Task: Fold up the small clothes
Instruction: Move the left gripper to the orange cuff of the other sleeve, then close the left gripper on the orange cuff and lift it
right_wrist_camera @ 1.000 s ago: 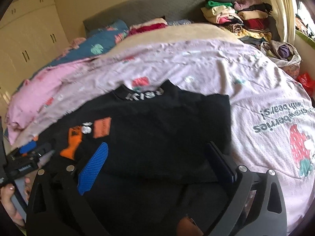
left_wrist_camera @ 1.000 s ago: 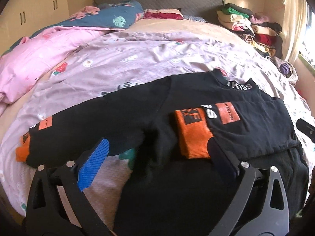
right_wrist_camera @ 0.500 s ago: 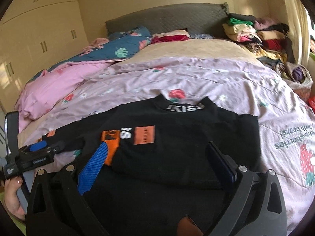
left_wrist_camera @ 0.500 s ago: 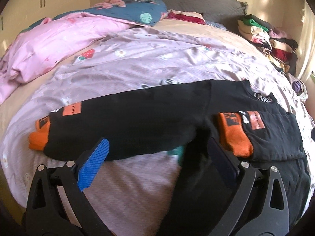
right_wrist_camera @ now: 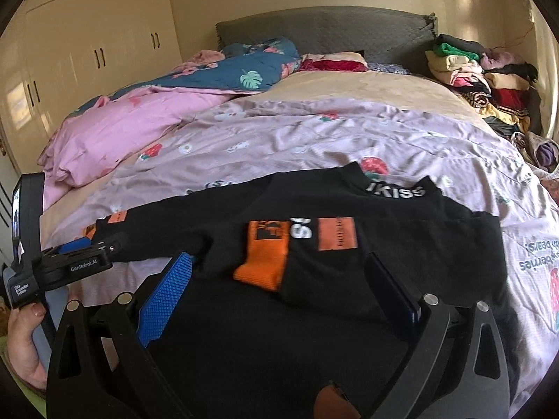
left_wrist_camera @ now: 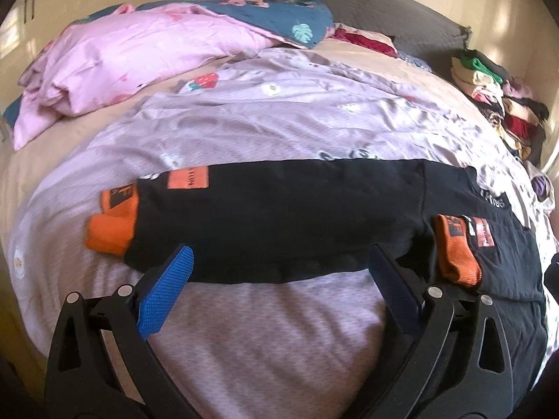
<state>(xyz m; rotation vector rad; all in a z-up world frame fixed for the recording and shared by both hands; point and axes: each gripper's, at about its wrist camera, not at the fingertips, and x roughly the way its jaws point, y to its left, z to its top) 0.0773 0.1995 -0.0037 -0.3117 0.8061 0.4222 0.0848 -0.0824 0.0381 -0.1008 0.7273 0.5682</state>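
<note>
- Black sweatshirt [right_wrist_camera: 401, 244] lies flat on the lilac printed quilt [left_wrist_camera: 279, 122] at the near end of the bed; one garment.
- Left gripper [left_wrist_camera: 279, 272]: two fingers spread wide, holding nothing, tips at the lower hem of the outstretched sleeve [left_wrist_camera: 279, 216].
- Right gripper [right_wrist_camera: 279, 272]: two fingers spread wide, holding nothing, above the folded body of the garment.
- Sleeves: two. One extends straight out to the left; the other is folded across the chest.
- Orange cuffs: two, one at the outstretched sleeve end [left_wrist_camera: 111, 234], one on the chest [right_wrist_camera: 262, 265].
- Orange patches: one beside each cuff; their print is too small to read.
- Collar lettering [right_wrist_camera: 398, 190] reads "IKISS", seen upside down.
- Quilt print at the right edge [right_wrist_camera: 538, 258] reads "strawberries ... with bears!", inverted.
- In the right wrist view the left gripper's body [right_wrist_camera: 77, 265] carries "GenRobot.AI" and "Data Acquisition System"; a hand [right_wrist_camera: 24, 345] holds it.
- Background: one pink duvet [right_wrist_camera: 132, 122], one clothes pile [right_wrist_camera: 489, 83] by the headboard [right_wrist_camera: 325, 31].
</note>
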